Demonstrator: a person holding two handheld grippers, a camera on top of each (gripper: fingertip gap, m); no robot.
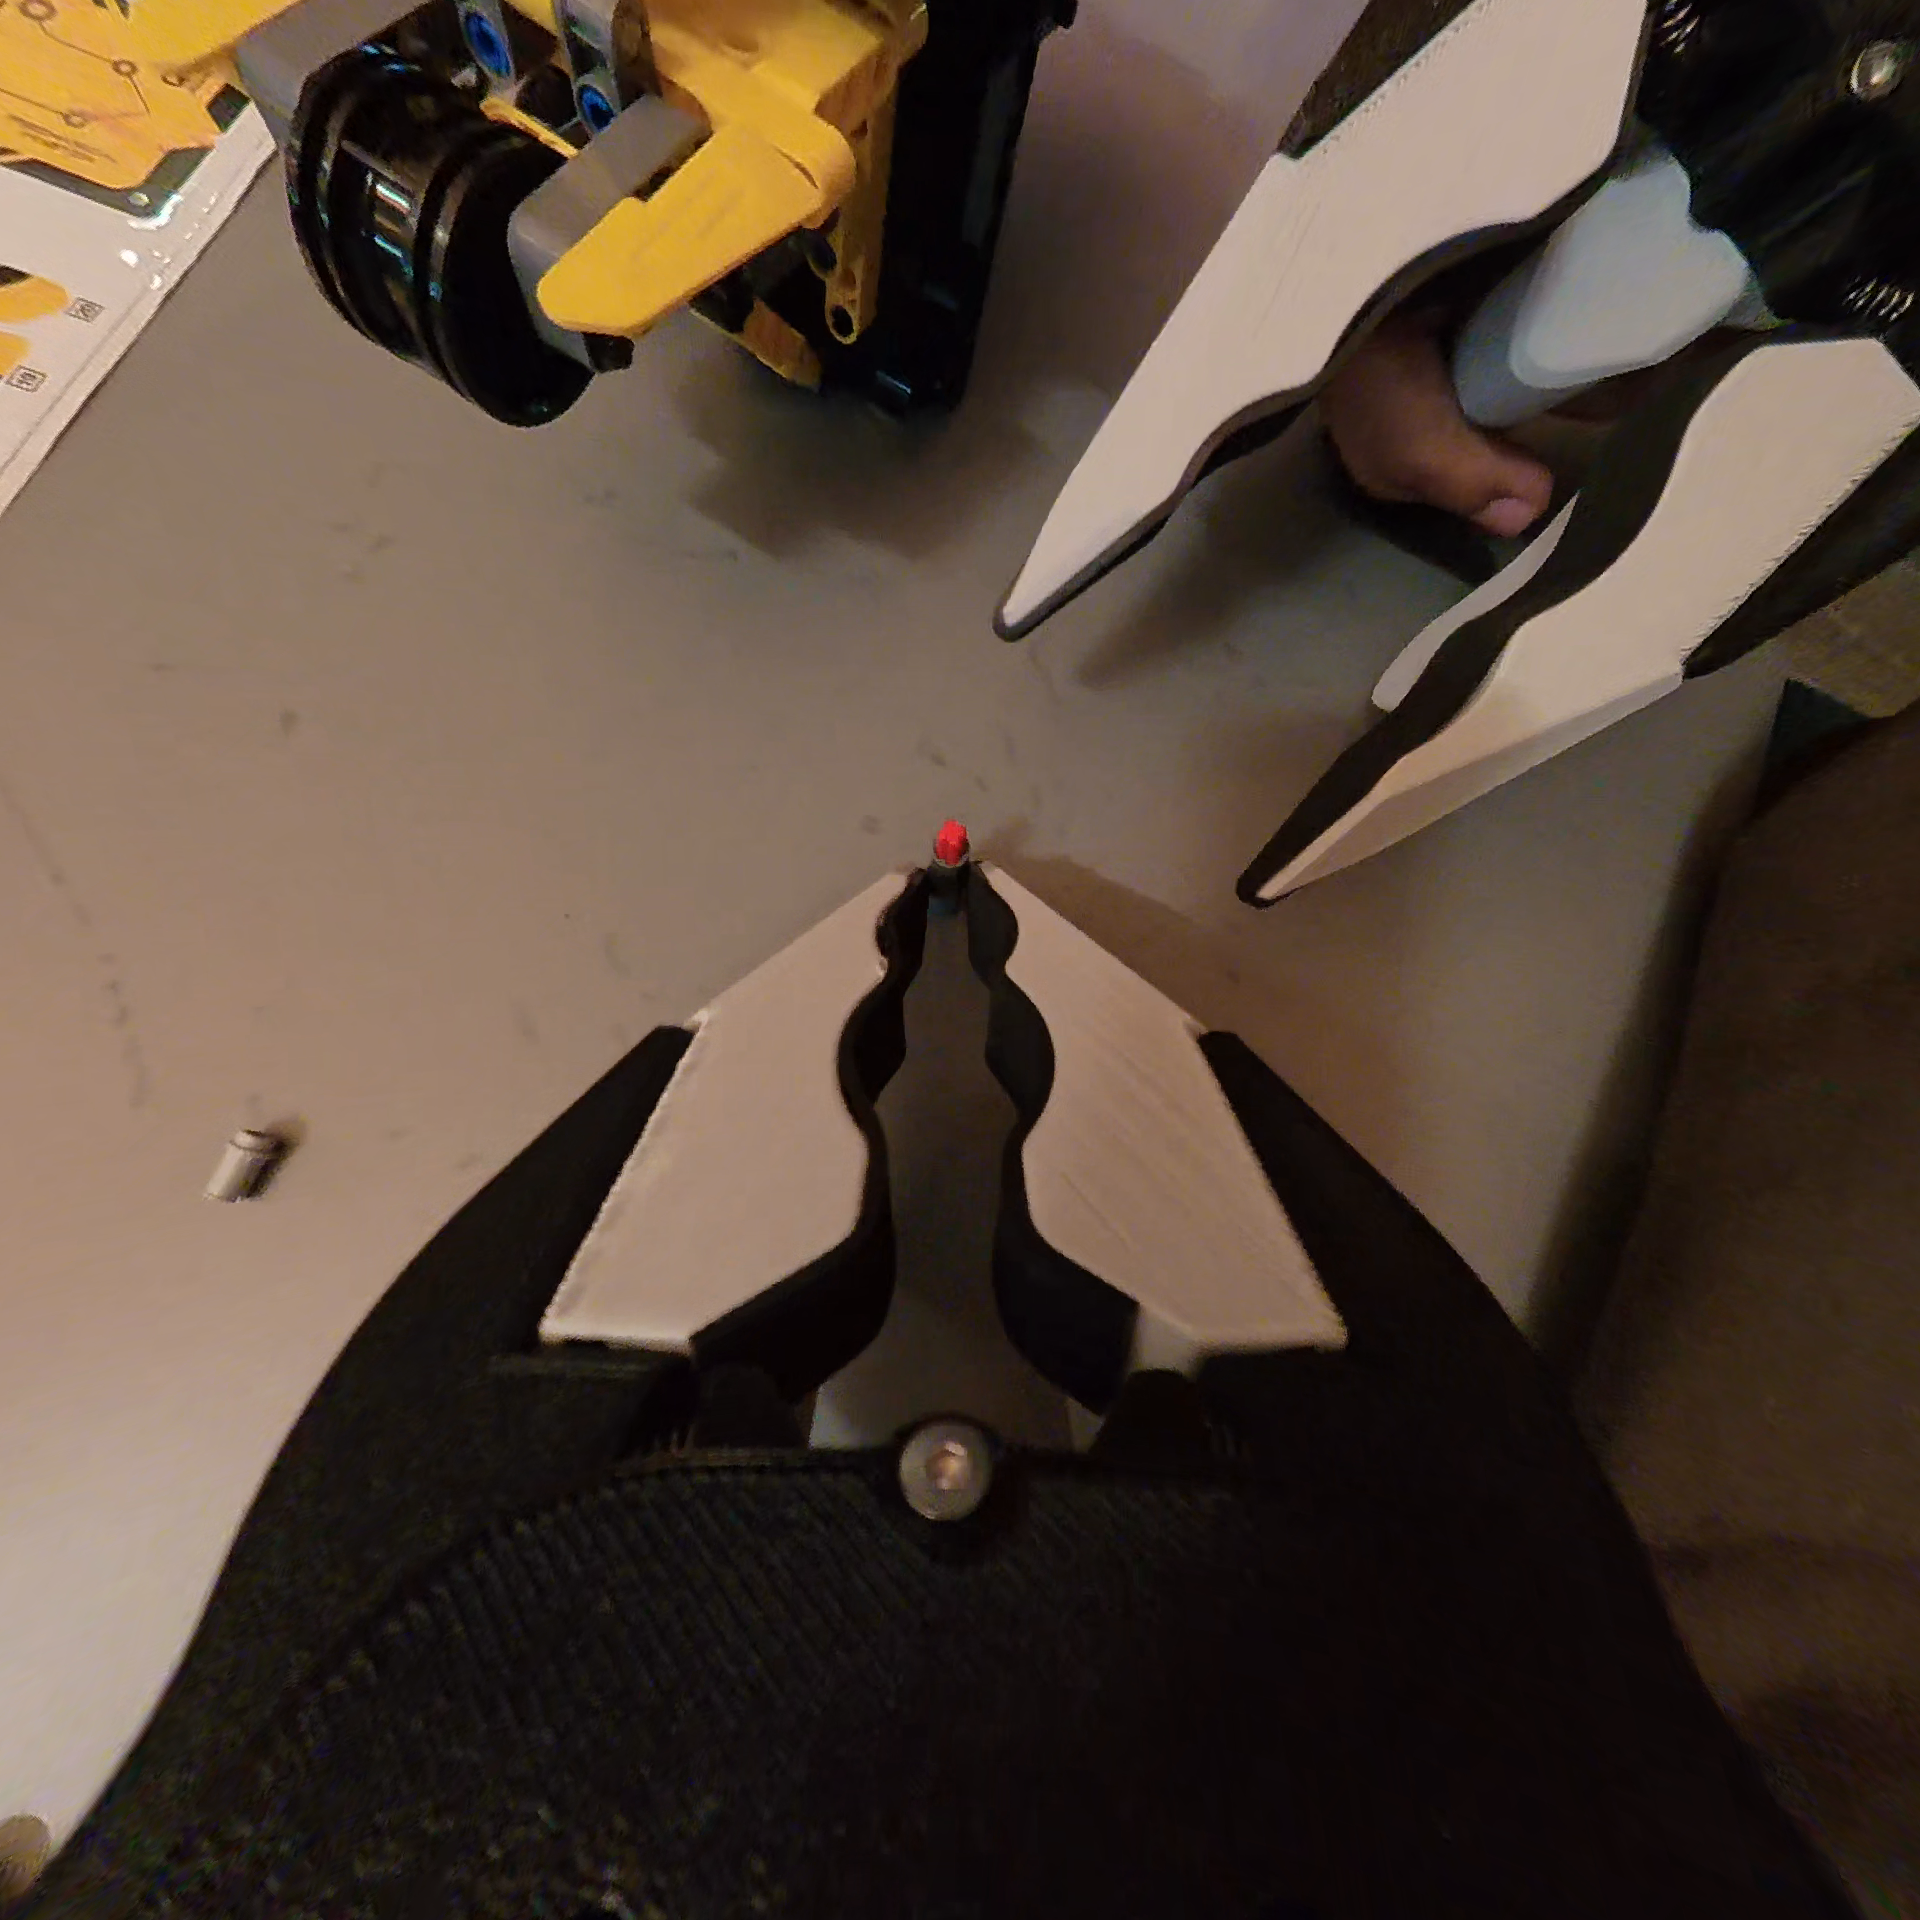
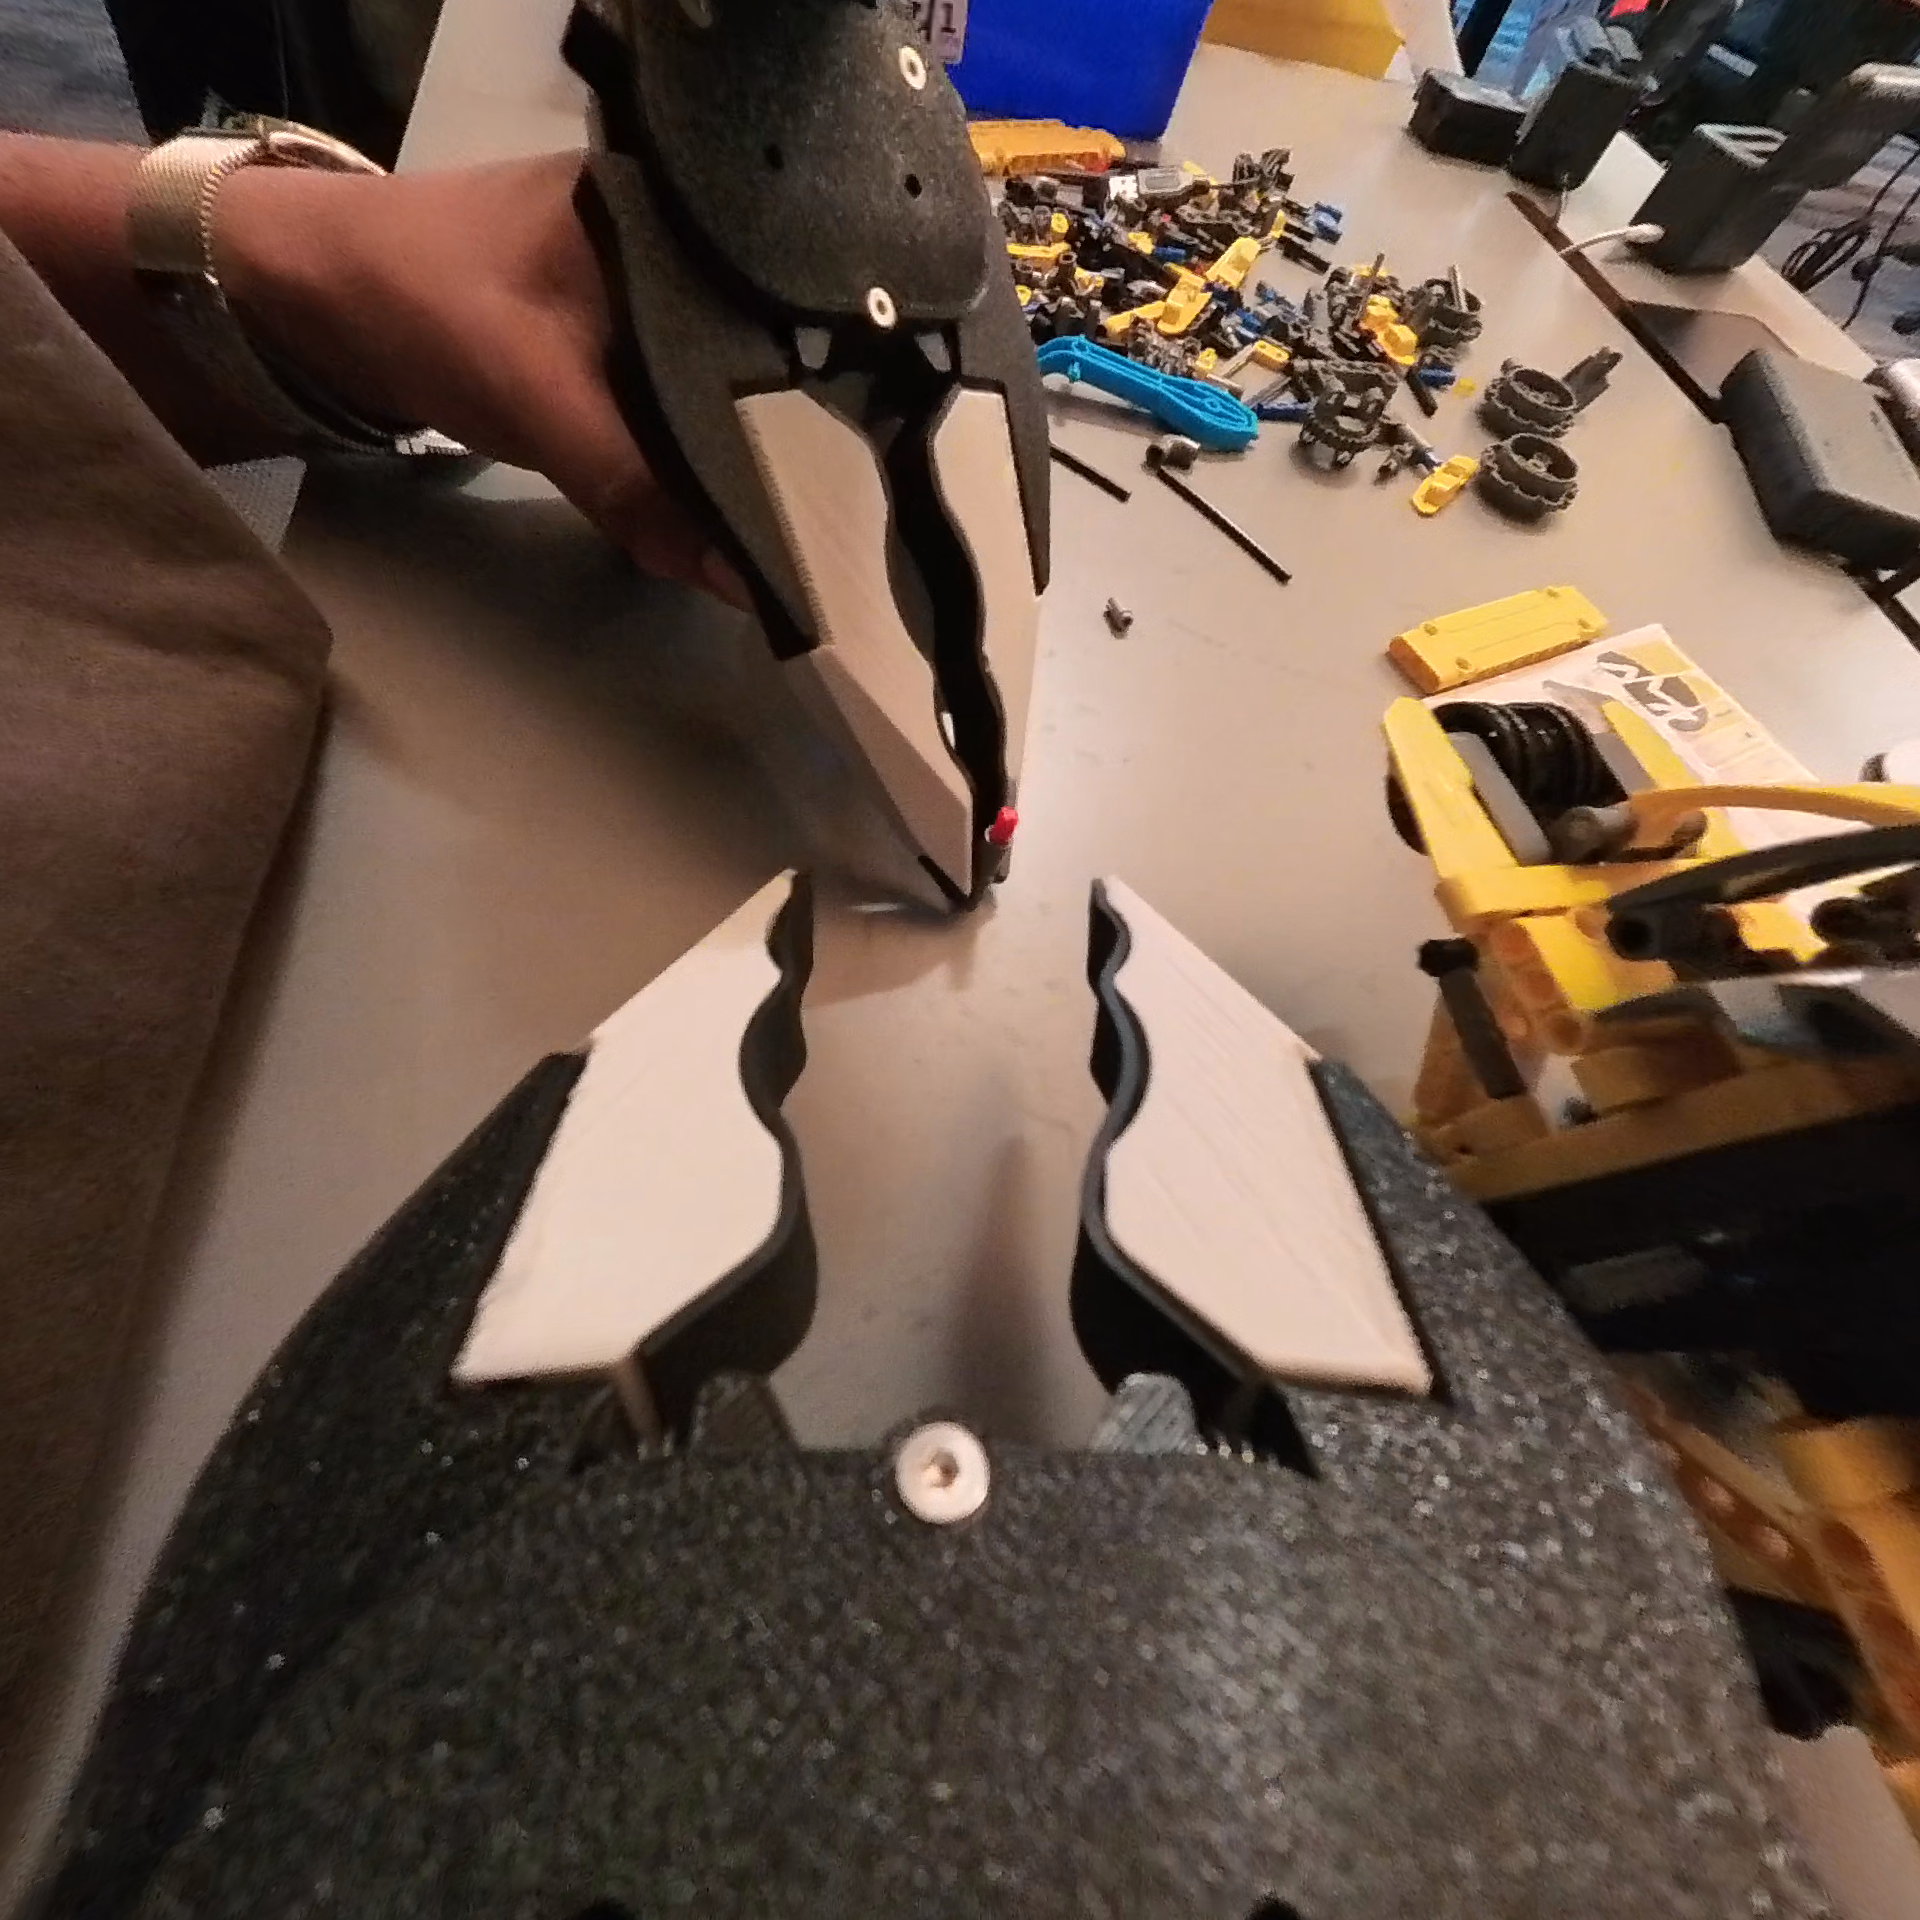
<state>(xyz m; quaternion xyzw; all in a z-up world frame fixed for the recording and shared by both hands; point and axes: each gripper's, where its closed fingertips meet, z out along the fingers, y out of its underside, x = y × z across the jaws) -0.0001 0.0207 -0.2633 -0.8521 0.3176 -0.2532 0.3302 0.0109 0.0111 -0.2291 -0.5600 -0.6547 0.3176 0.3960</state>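
My left gripper point(image 1: 948, 883) is shut on a small pin with a red tip point(image 1: 950, 844), held at the fingertips just above the grey table point(image 1: 520, 727). It also shows in the right wrist view point(image 2: 971, 883), with the red-tipped pin point(image 2: 1002, 828) at its tips. My right gripper point(image 2: 945, 894) is open and empty, its fingertips just short of the left gripper's tips; in the left wrist view it point(image 1: 1132, 758) comes in from the upper right. A yellow and black brick-built vehicle model point(image 1: 644, 187) stands at the far side, and at the right in the right wrist view point(image 2: 1662, 1039).
A small grey pin point(image 1: 247, 1162) lies on the table at the left. A printed instruction booklet point(image 1: 94, 208) lies at the far left. A pile of loose yellow, black and blue parts point(image 2: 1247, 312) and a blue bin point(image 2: 1081, 62) sit farther back. A person's hand point(image 2: 436, 301) holds the left gripper. The grippers are tip to tip, or close to it.
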